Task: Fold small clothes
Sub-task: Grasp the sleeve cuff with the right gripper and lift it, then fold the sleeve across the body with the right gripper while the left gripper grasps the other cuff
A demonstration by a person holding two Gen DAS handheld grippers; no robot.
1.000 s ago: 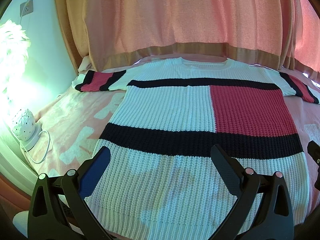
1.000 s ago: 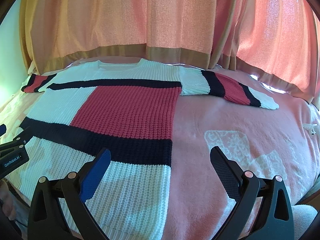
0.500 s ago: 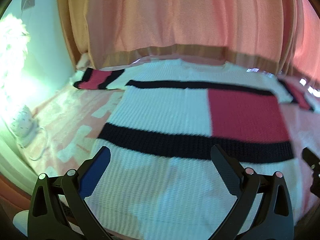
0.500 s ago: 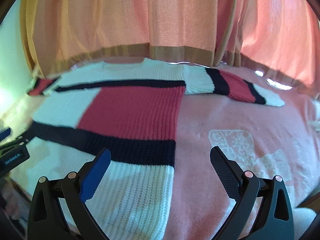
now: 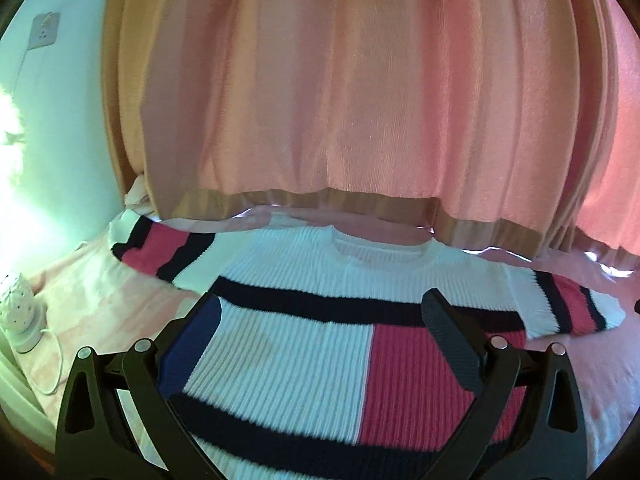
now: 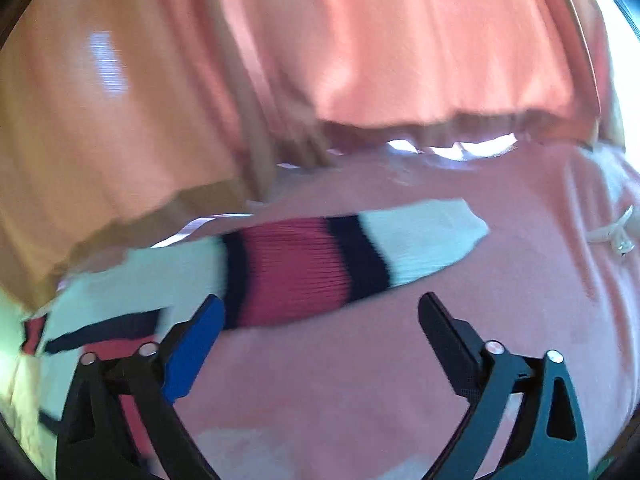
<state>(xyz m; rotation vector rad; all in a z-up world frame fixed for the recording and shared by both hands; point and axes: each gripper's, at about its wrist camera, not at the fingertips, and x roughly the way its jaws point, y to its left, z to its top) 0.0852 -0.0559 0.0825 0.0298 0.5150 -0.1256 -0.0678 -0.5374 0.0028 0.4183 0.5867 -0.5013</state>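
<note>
The knit sweater (image 5: 304,344) lies spread flat, front up, on the pink bed (image 6: 500,320), sleeves stretched out to either side, a layout that suits folding the sleeves in first. The left tool (image 5: 320,320) hangs over the chest, in the lower middle of its frame, pads apart and holding nothing. The right tool (image 6: 320,320) has just been narrowing slightly yet stands wide and empty, aimed at the striped sleeve (image 6: 304,264) mid-frame. Peach curtains (image 5: 340,100) fill the upper frames; a small white lamp (image 5: 20,320) sits at left.
</note>
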